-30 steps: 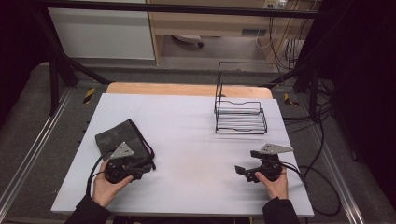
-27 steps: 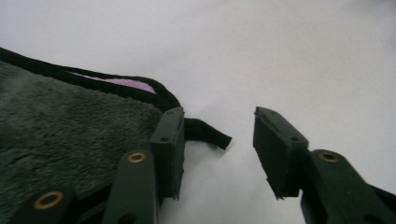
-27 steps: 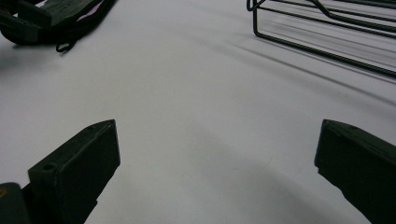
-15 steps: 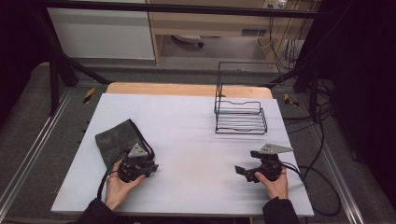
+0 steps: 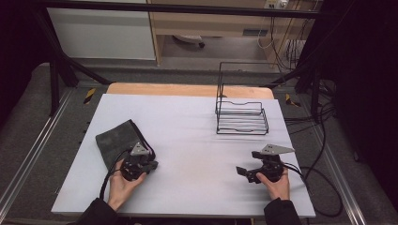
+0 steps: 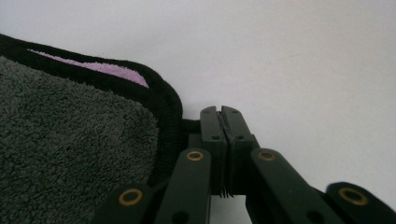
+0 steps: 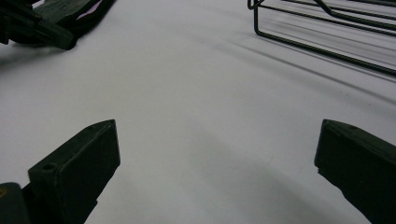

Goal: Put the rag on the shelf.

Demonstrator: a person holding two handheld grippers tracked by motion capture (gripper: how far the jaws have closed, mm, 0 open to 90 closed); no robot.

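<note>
Left tongs (image 6: 222, 114) just closed on cloth (image 5: 117, 140) corner hem (thin bite); may slip when lifted. Right tongs (image 7: 217, 154) open, holding nothing.

Two hand-held grippers of black plastic, each worked by a bare hand emerging from a dark sleeve. The left gripper (image 5: 151, 163) and the right gripper (image 5: 242, 172) each carry a grey three-cornered plate on top and trail a black cable. In the left gripper view the linkage arms are dark, flat bars pinned with brass-coloured rivets, and each narrow fingertip block bears a small recessed screw. In the right gripper view the fingers (image 7: 77, 165) are blunt, square-ended black blocks with a small hole near the base.
</note>
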